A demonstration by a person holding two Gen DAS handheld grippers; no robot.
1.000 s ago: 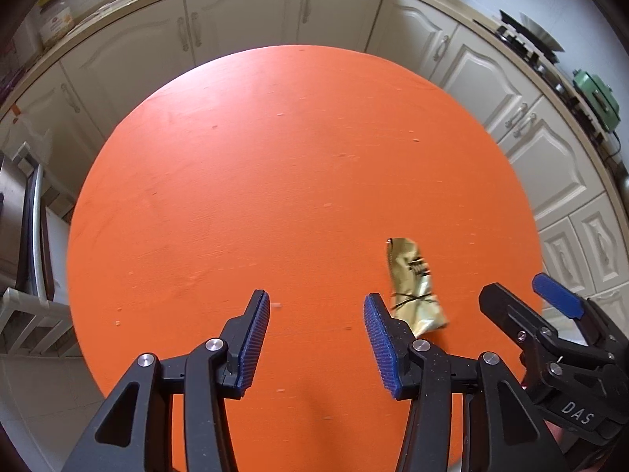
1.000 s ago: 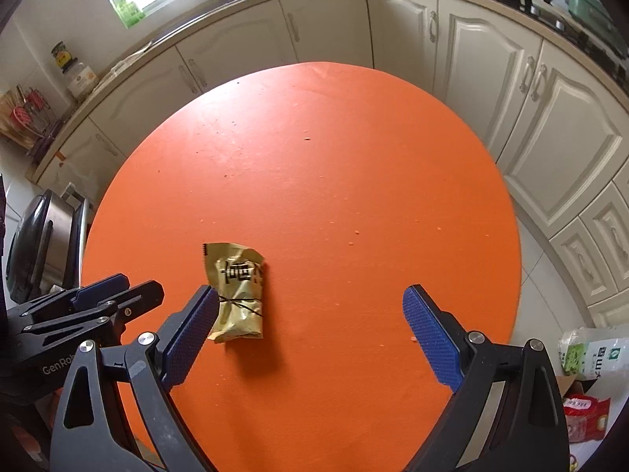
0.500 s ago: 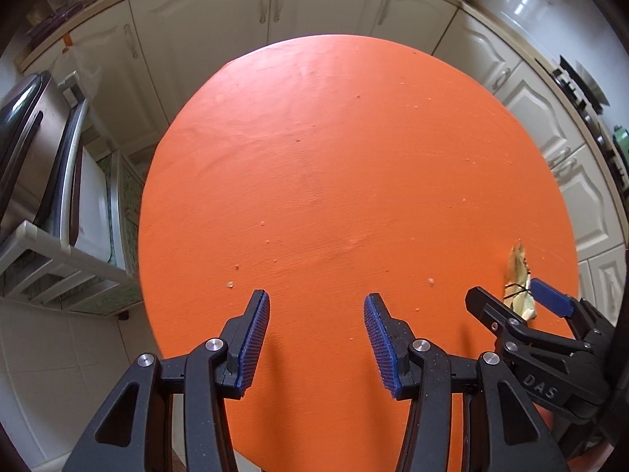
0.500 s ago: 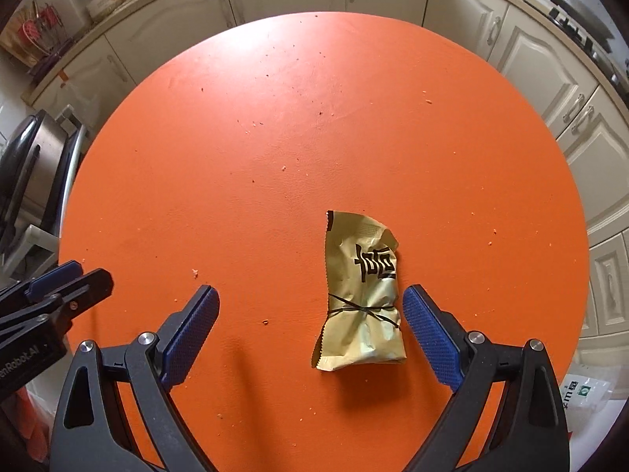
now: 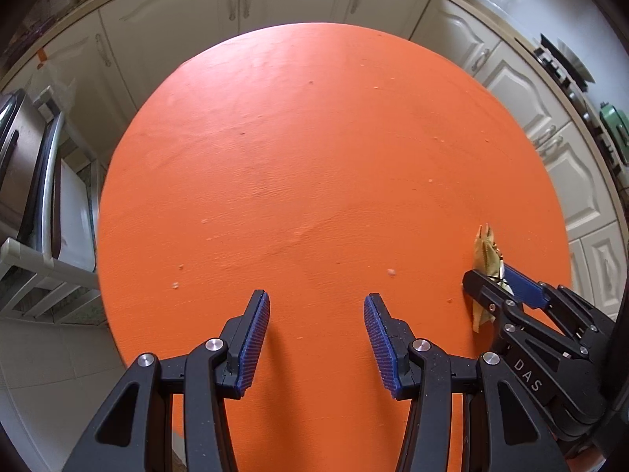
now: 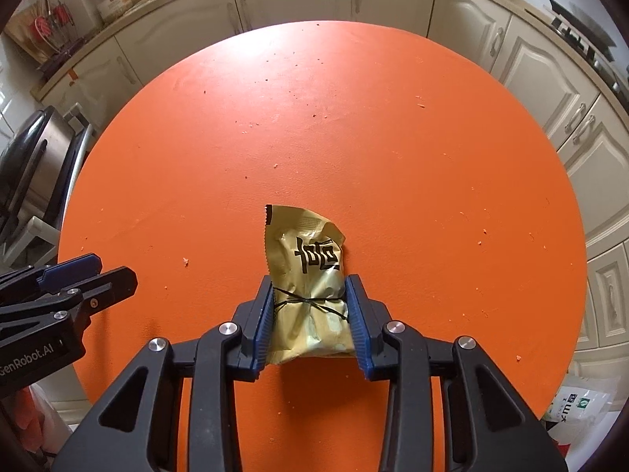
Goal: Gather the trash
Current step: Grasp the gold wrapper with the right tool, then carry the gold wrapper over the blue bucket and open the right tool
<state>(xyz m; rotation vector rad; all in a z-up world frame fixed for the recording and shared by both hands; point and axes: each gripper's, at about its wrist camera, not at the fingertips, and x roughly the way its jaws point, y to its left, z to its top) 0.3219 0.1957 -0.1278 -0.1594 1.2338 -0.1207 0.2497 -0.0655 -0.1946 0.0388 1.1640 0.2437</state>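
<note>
**Right tool closing on the gold wrapper**

Right tool (image 6: 310, 314) has its jaws closing, pads pressed against both sides of the gold wrapper (image 6: 304, 271), which lies on the orange worktop (image 6: 393, 157) toward its near edge. Lifting and binning remain; no bin shows. Left tool (image 5: 316, 338) hangs apart, empty. A second ago the right jaws stood wide, with the wrapper off to their left.

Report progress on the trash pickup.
Done: the right gripper has reached the gold wrapper on the orange table. In hand: its jaws are closing on the wrapper, pads against its sides. Left: lifting it and binning it; no bin is visible. The left gripper is open, empty.
</note>
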